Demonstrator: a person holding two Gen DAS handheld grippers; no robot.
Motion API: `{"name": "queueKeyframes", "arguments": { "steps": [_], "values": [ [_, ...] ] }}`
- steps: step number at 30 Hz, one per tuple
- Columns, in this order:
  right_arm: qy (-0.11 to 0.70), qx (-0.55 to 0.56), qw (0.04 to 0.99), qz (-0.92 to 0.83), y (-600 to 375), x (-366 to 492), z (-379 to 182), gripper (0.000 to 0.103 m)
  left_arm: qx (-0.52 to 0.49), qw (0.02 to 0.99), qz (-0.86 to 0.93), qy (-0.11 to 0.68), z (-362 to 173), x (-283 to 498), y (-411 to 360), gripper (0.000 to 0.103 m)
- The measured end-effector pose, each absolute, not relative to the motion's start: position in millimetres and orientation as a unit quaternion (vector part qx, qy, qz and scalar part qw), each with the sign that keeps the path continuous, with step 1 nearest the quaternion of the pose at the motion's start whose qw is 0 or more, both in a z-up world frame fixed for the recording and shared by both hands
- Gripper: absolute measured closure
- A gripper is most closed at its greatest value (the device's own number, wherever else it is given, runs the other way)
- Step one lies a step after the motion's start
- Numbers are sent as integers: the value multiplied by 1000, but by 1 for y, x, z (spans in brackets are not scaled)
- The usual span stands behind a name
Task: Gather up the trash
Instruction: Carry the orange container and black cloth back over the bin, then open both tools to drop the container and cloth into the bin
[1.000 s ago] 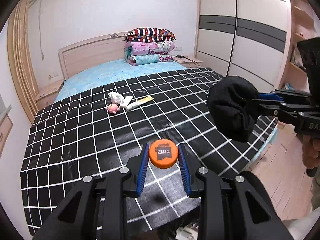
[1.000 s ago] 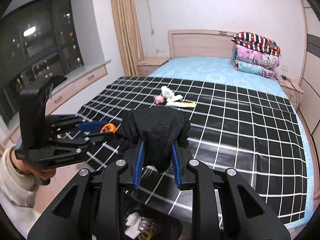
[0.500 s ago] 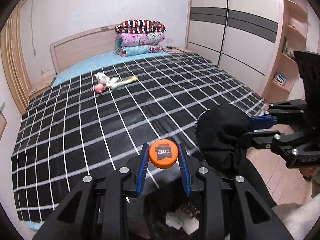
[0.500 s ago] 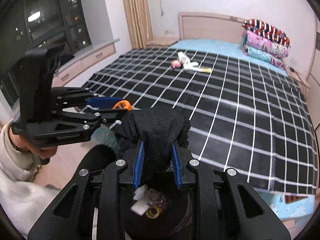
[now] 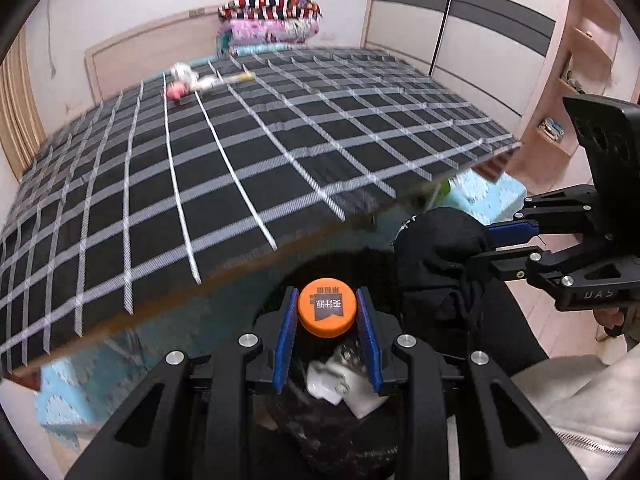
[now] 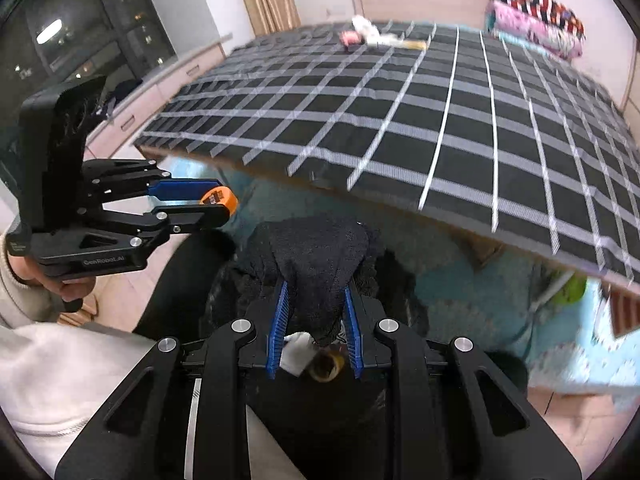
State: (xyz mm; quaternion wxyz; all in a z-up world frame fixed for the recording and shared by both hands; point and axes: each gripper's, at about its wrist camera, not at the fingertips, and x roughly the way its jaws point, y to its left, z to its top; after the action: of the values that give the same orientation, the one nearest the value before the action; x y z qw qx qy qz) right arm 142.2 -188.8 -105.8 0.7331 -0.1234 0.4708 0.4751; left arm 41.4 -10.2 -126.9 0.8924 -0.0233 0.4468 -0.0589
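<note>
Left gripper [image 5: 327,316] clamps orange cap [image 5: 327,313], right gripper [image 6: 314,322] pinches black cloth [image 6: 316,264] beside it; both above the bin bag [image 5: 340,432] (paper scraps inside).

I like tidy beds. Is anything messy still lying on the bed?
Yes. A small pile of litter sits far up the checked blanket near the headboard: something pink, a crumpled white bit and a yellowish wrapper. Nothing looks spilled or broken.
</note>
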Motion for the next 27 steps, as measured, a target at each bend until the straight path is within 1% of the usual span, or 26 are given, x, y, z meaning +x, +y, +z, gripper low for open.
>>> {"name": "queueKeyframes", "arguments": {
  "steps": [6,13,20,22,24,25,27],
  "values": [
    [512,-133,711,463,-189,130,-147,77,-49,867,-74,491,-169,43,-16,74],
    [540,-143,698,448,-184,126,-178,77,-66,839,-80,534,-212,45,-21,74],
    [553,-140,689,448,-180,128,-187,76,-63,831,-74,547,-218,49,-25,74],
    [556,-141,687,447,-180,129,-190,72,-63,829,-75,551,-221,47,-25,74],
    [555,-142,687,447,-179,129,-189,72,-73,828,-78,551,-220,47,-23,74],
    [554,-142,687,447,-179,129,-188,71,-76,827,-78,552,-219,48,-22,72],
    [553,-141,689,447,-179,129,-187,71,-78,827,-77,551,-217,47,-21,63]
  ]
}}
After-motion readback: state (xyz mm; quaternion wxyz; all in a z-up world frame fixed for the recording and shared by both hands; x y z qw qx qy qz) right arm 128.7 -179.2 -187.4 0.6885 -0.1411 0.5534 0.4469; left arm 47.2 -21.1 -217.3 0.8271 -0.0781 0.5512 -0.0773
